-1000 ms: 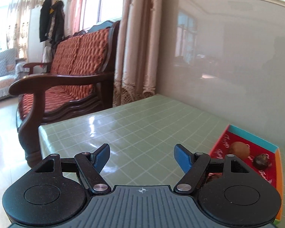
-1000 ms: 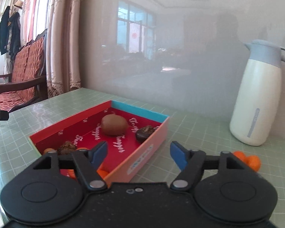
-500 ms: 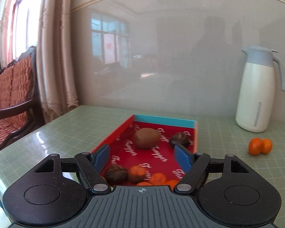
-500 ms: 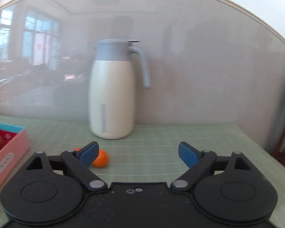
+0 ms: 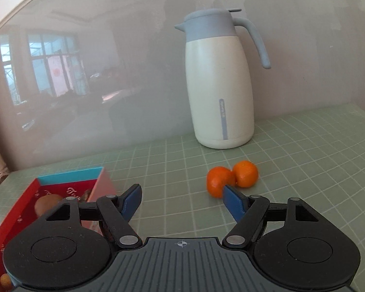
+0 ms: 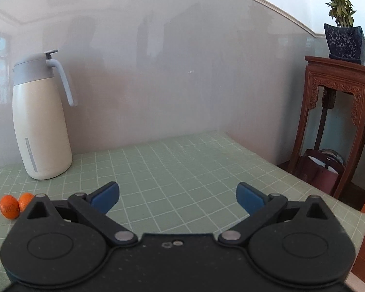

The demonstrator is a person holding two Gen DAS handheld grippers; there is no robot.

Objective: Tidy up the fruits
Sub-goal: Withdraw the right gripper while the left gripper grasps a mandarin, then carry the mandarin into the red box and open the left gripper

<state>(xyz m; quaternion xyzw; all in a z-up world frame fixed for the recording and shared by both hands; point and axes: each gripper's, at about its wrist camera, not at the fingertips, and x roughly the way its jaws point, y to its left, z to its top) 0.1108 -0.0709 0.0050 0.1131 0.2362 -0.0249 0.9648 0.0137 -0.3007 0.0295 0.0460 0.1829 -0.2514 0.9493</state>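
Observation:
Two small orange fruits [image 5: 231, 178] lie touching each other on the green gridded table [image 5: 304, 150]; the right wrist view shows the fruits [image 6: 13, 204] at its far left. My left gripper [image 5: 181, 198] is open with nothing between its blue fingers, and the nearer fruit sits just beyond its right fingertip. At lower left is the red tray [image 5: 17, 209] with a blue end wall, holding a brown fruit [image 5: 45, 203] and a small orange one [image 5: 5, 279]. My right gripper [image 6: 177, 196] hangs over bare table, its jaws opening wide and holding nothing.
A white jug [image 5: 219, 82] with a grey-blue lid and handle stands near the wall behind the fruits, also in the right wrist view as the jug [image 6: 40, 121]. The table's right edge [image 6: 304, 182] drops off beside a carved wooden stand [image 6: 338, 112] bearing a potted plant [image 6: 344, 31].
Both views have swung right: the left from the sofa past the tray to the jug and orange fruits, the right from the tray past the jug to the table's right end. The right jaws have widened.

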